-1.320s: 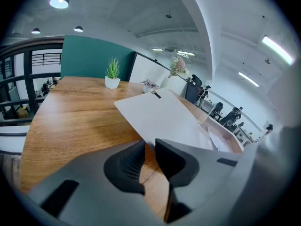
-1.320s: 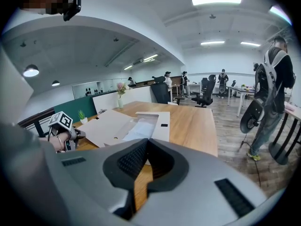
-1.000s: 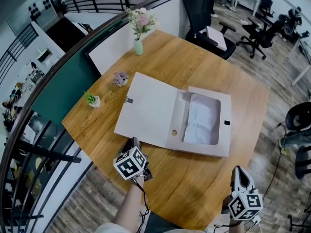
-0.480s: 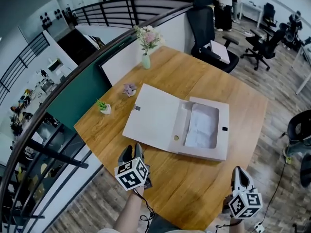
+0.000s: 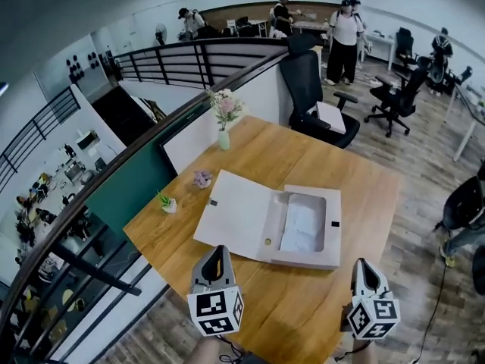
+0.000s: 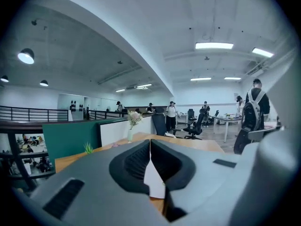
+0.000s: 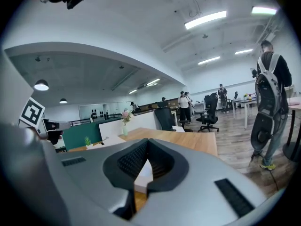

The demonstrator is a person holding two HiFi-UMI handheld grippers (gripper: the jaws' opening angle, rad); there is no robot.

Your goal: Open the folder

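The box folder (image 5: pixel 239 214) lies open on the wooden worktop (image 5: pixel 345 165), its cover spread flat to the left and its tray to the right holding white papers (image 5: pixel 301 222). I hold both grippers at the near edge of the worktop, well apart from each other and clear of the folder.

The left gripper (image 5: pixel 220 250) points across the worktop toward the cover's near edge. In the left gripper view, its fingers (image 6: pixel 134 161) have just closed and now meet tip to tip with nothing between them. The right gripper (image 5: pixel 360 265) hangs near the worktop's near right corner. In the right gripper view, its fingers (image 7: pixel 134 160) are also together and grip nothing.

Beyond the folder, a flower vase (image 5: pixel 224 121) stands near the far edge. A small purple plant (image 5: pixel 202 178) and a green potted plant (image 5: pixel 168 202) sit along the left edge. A black office chair (image 5: pixel 314 97) stands behind the worktop, and people stand farther back in the office.
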